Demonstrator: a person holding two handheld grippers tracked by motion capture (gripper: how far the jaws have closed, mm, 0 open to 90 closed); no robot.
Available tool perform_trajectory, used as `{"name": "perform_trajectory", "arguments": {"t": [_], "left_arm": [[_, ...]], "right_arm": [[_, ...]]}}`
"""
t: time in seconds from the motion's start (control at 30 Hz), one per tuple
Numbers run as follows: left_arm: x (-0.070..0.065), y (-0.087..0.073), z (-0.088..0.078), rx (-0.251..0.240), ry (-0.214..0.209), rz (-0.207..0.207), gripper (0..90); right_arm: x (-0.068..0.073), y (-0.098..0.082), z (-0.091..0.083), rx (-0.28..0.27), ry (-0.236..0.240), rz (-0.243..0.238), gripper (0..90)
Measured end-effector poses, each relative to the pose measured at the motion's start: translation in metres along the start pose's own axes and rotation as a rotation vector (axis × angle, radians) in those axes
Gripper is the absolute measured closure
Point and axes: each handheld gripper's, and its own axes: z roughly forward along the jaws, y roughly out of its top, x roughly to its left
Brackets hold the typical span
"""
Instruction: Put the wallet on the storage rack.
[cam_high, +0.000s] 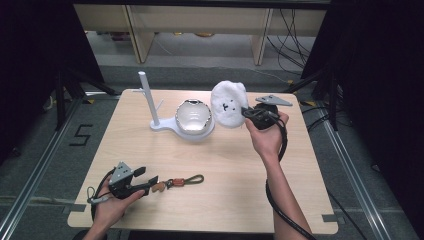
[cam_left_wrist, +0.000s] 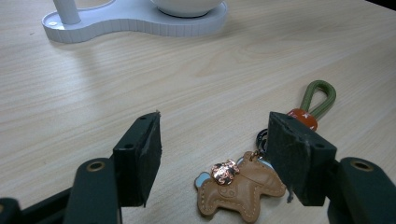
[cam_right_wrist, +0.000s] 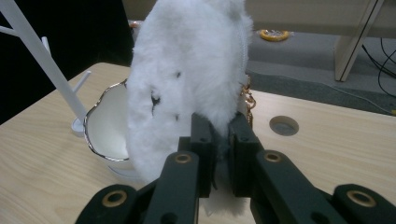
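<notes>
Near edge, left side: left gripper (cam_high: 150, 183) low over the table (cam_high: 225, 165), jaws apart with nothing pinched. The horse keychain (cam_left_wrist: 240, 186) lies flat on the wood between the open jaws, closer to the jaw on the right of the left gripper view. Its long axis runs away from the jaws — leather horse nearest, then ring and orange bead, then the green cord loop (cam_left_wrist: 319, 96) farthest out. From above that line points right across the table. Left hand is by far the nearer to it; a closing grip would likely catch the horse's body.

Keychain looks: tan stitched leather, a coppery charm on top, pale blue at one edge.

Farther back: right gripper (cam_high: 246, 113) raised, jaws clamped on the lower edge of a white fluffy pouch (cam_right_wrist: 187, 79) — dark flecks, gold chain at its side — held just beside the gold-rimmed white dish (cam_high: 192, 116) on its stand with a white post (cam_high: 147, 97).
</notes>
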Motion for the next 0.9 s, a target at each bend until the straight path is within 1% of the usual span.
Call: {"name": "perform_trajectory", "arguments": {"t": [0.03,0.13,0.17,0.23,0.27,0.3,0.33,0.37,0.4,0.43,0.47,0.5,0.53,0.6,0.63,0.7,0.77,0.8,0.9], "left_arm": [[0.0,0.0,0.0,-0.001,0.0,-0.001,35.5],[0.0,0.0,0.0,0.002,0.002,-0.001,35.5],[0.0,0.0,0.0,0.001,0.002,-0.001,35.5],[0.0,0.0,0.0,-0.002,0.002,-0.005,35.5],[0.0,0.0,0.0,-0.003,0.002,-0.005,35.5],[-0.001,0.0,0.0,-0.003,0.001,-0.005,35.5],[0.0,0.0,0.0,0.002,0.002,-0.001,35.5],[0.0,0.0,0.0,0.002,0.002,-0.001,35.5],[-0.001,0.0,0.0,0.003,0.002,0.0,35.5],[-0.001,0.0,0.0,0.003,0.002,0.0,35.5],[-0.001,0.0,0.0,0.004,0.001,0.0,35.5],[-0.001,0.0,0.0,0.003,0.001,-0.001,35.5],[-0.001,0.0,0.0,0.003,0.001,-0.001,35.5],[0.0,0.0,0.0,0.001,0.002,-0.002,35.5],[0.0,0.0,0.0,-0.003,0.002,-0.005,35.5],[0.0,0.0,0.0,-0.005,-0.004,-0.005,35.5],[0.0,0.0,0.0,-0.006,-0.004,-0.004,35.5],[0.0,0.0,-0.001,-0.007,-0.004,-0.005,35.5],[0.0,0.0,-0.001,-0.006,-0.004,-0.003,35.5]], "right_arm": [[0.001,0.0,0.003,-0.011,0.001,-0.007,83.8],[0.001,0.001,0.004,-0.016,0.002,-0.009,83.8],[0.002,0.001,0.005,-0.01,0.001,0.003,83.8],[0.002,0.001,0.006,-0.015,0.006,0.001,83.8],[0.003,0.002,0.007,-0.009,0.001,0.008,83.8],[0.003,0.002,0.008,-0.014,0.006,-0.007,83.8],[0.005,0.003,0.008,-0.008,0.01,0.01,83.8],[0.005,0.003,0.008,-0.008,0.01,0.01,83.8],[0.007,0.004,0.009,-0.003,0.004,0.025,83.8],[0.007,0.004,0.009,-0.003,0.004,0.025,83.8],[0.006,0.005,0.01,-0.006,0.013,0.001,83.8],[0.008,0.006,0.012,-0.012,0.019,0.009,83.8],[0.009,0.006,0.012,-0.012,0.014,0.002,83.7],[0.01,0.007,0.013,-0.012,0.024,0.009,83.8],[0.011,0.008,0.015,-0.012,0.022,-0.004,83.8],[0.012,0.008,0.017,-0.015,0.023,-0.008,83.8],[0.013,0.008,0.018,-0.02,0.024,-0.007,83.8],[0.014,0.009,0.018,-0.012,0.032,0.004,83.8],[0.017,0.01,0.02,-0.014,0.031,-0.001,83.8]]}}
